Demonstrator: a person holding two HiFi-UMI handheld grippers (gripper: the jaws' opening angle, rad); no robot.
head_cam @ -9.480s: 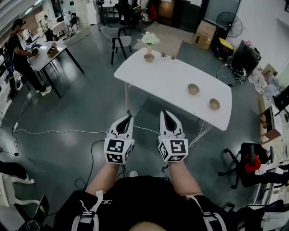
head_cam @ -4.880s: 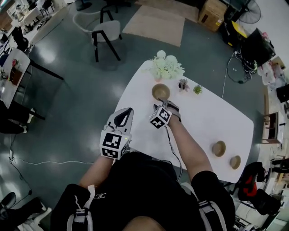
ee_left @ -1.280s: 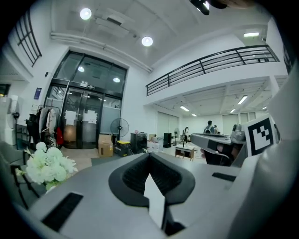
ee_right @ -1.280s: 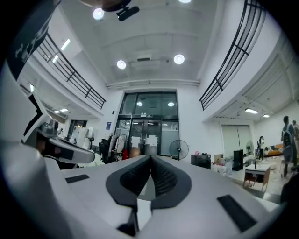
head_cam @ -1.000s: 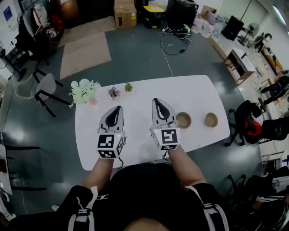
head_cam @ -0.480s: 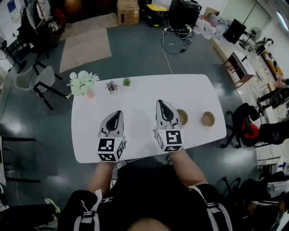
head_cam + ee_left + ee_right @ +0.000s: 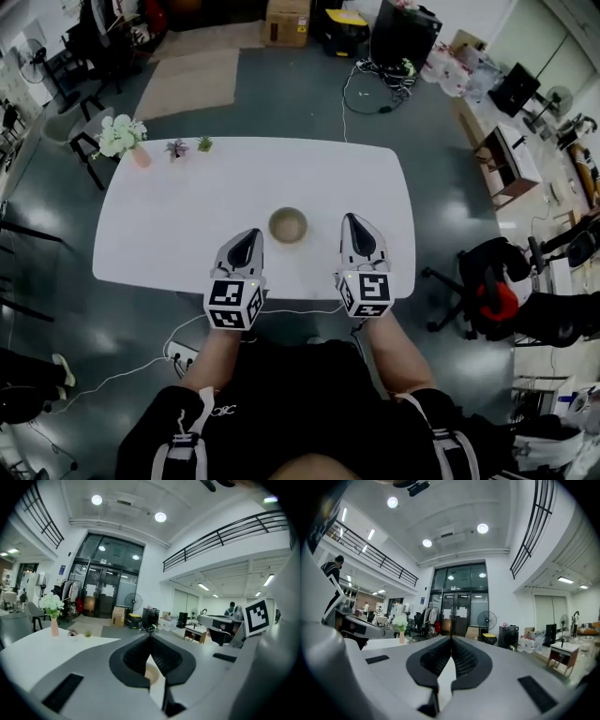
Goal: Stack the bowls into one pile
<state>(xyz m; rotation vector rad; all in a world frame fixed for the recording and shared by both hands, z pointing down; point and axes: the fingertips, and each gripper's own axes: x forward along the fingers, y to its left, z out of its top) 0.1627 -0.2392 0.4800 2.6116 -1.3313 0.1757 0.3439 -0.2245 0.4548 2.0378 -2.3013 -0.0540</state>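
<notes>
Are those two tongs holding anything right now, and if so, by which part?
Nothing is held. The left tongs and the right tongs are both closed and empty, one on each side of the bowl on the table.

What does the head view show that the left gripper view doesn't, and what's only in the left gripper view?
Only the head view: the person's forearms, the whole right gripper, and the bowl seen from above, lying between the two grippers.
Only the left gripper view: the ceiling lights, the balcony railing and the glass doors.
Both: the white table, the flower vase at its far end, and the left gripper, its jaws together.
</notes>
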